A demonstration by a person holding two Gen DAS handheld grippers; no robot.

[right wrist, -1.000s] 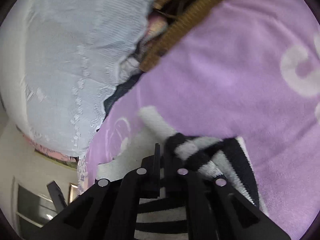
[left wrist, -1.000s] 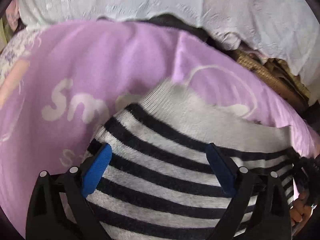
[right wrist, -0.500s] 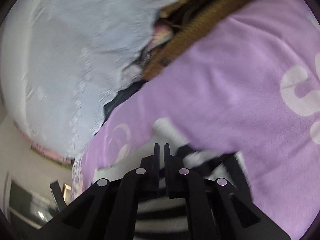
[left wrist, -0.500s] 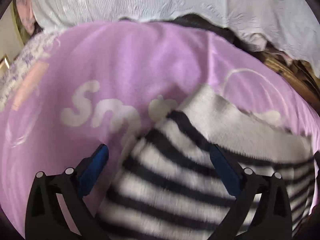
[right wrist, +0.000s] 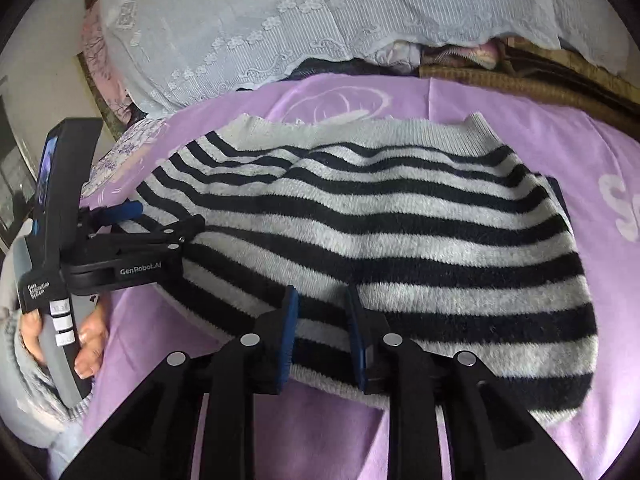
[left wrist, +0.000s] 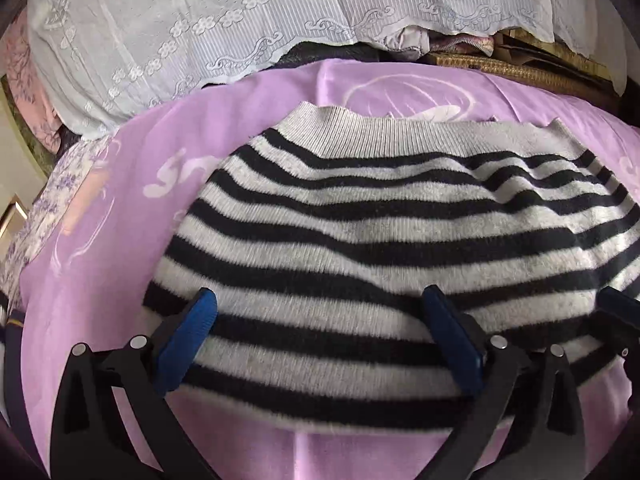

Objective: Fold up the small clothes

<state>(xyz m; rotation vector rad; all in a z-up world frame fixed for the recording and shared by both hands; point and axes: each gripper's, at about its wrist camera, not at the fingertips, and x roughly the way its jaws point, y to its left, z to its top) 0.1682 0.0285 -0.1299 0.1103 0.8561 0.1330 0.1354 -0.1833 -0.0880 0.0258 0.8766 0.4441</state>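
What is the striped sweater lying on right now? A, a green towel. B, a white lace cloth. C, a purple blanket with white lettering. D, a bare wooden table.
C: the sweater lies flat on the purple blanket, whose white lettering shows at the sweater's side; the lace cloth is farther back, clear of the sweater.

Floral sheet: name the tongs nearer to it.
Left. Left tongs sit at the sweater's side by the sheet; right tongs, jaws opening over the sweater's hem, are farther.
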